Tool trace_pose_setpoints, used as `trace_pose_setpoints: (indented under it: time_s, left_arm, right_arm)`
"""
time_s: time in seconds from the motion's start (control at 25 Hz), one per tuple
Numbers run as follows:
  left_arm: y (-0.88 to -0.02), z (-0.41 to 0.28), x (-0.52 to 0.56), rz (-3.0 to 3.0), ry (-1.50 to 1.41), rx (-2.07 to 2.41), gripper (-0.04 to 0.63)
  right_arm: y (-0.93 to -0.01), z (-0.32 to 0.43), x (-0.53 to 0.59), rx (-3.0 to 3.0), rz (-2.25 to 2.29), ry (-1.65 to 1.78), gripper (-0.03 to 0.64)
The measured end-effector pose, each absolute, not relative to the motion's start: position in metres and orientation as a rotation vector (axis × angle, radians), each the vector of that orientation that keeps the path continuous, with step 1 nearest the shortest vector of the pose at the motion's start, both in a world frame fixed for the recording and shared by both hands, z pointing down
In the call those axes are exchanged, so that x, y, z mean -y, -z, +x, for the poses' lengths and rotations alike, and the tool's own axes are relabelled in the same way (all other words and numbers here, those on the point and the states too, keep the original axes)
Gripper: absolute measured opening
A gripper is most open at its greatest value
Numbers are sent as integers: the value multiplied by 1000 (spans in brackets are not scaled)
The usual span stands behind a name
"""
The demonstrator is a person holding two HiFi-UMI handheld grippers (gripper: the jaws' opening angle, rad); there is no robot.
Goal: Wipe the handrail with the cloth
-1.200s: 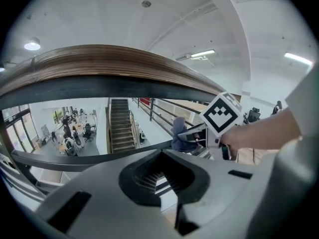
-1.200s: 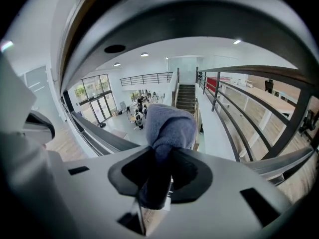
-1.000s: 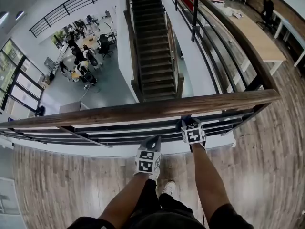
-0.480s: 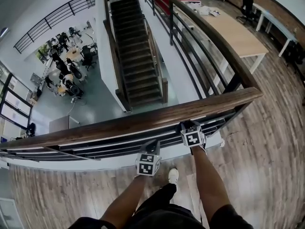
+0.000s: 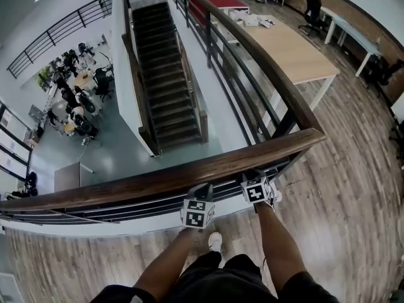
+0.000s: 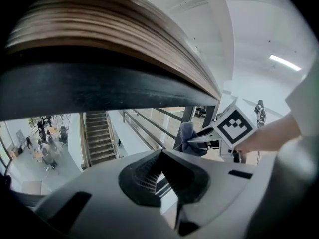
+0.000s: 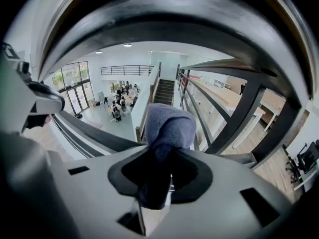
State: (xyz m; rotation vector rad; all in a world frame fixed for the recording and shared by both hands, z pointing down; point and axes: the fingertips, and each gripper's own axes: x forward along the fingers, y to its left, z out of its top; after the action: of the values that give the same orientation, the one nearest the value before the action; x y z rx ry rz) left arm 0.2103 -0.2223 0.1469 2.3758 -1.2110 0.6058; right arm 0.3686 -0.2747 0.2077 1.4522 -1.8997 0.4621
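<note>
right tongs (image 7: 160,156): clamped on cloth (image 7: 169,126), wad pushed forward as a wiping pad, just under the handrail (image 5: 158,178) near its corner, contact unclear. left tongs (image 6: 163,159): closed, empty, parked beside, likely spare.

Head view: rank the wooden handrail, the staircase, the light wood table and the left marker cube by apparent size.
1. handrail
2. staircase
3. table, close to the staircase, so unsure
4. left marker cube, though nearest the camera
</note>
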Motion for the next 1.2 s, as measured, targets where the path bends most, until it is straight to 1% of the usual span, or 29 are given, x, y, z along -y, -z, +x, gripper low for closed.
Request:
trace_pose_setpoints:
  time_s: [0.16,0.4,0.76,0.96,1.2]
  left_arm:
    - [-153,234,214,2368,-615,1185,-2]
    - [-162,290,217,2358,-660,1147,-2]
    - [-158,369,225,2341,-645,1131,-2]
    - [-159,387,223,2321,-663,1156,-2]
    - [-168,393,216,2278,-667,1224,-2]
  right_arm:
    - [-212,409,270,1862,1479,-481,98]
    - [-209,474,285,1845,1498,-495,98]
    - [-205,534,298,1856,1466,-477,98]
    - [-202,552,302,1857,1451,-461,98]
    - [-207,587,305,1843,1486,-446,98]
